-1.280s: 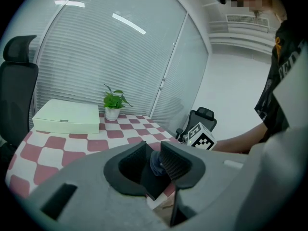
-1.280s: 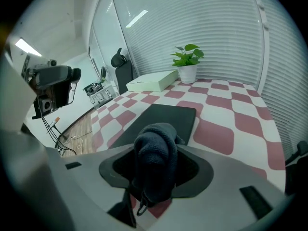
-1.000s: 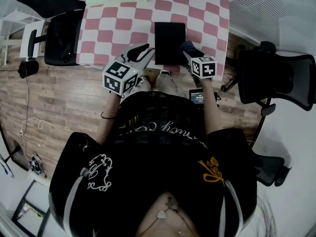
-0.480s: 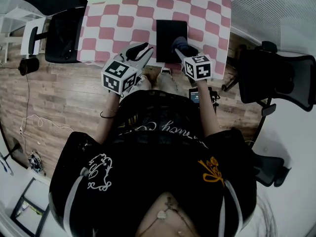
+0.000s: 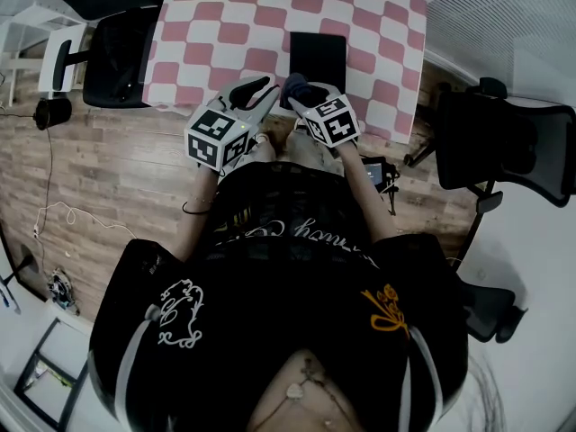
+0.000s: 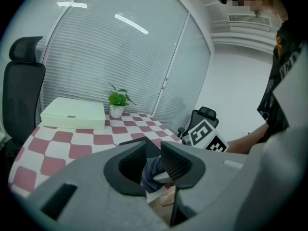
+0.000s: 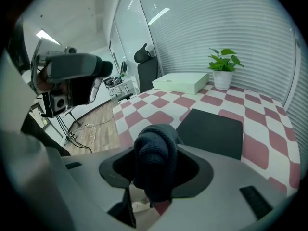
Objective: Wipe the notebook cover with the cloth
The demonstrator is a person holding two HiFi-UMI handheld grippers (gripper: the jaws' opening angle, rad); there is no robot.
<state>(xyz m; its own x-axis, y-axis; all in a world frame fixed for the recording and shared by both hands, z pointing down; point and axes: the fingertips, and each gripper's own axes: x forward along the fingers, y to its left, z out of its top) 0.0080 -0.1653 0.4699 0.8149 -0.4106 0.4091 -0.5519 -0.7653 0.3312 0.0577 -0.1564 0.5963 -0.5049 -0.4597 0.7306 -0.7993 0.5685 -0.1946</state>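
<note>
Counting what lies before you: two tools, one cloth, one notebook, one white box and one potted plant, all on or over one checked desk (image 5: 225,34). Your right tool (image 5: 301,93) pinches the dark cloth (image 7: 154,158), which is bunched into a roll between its jaws. Your left tool (image 5: 255,90) has its jaws spread a little with nothing gripped; through the gap you see the cloth and the right tool beyond. Both tools hang close together over the desk's near edge.

The black notebook (image 5: 319,57) lies flat, right of the desk's middle, its short side close to the near edge. The cloth sits just off its near-left corner; you cannot tell whether they touch.

Bare checks stretch to the notebook's left and beyond it. The white box (image 7: 182,82) and the potted plant (image 7: 223,71) stand at the far end, well apart from the notebook. One black chair (image 5: 117,48) stands against the desk's left edge, and a second chair (image 5: 508,138) stands off to the right.
</note>
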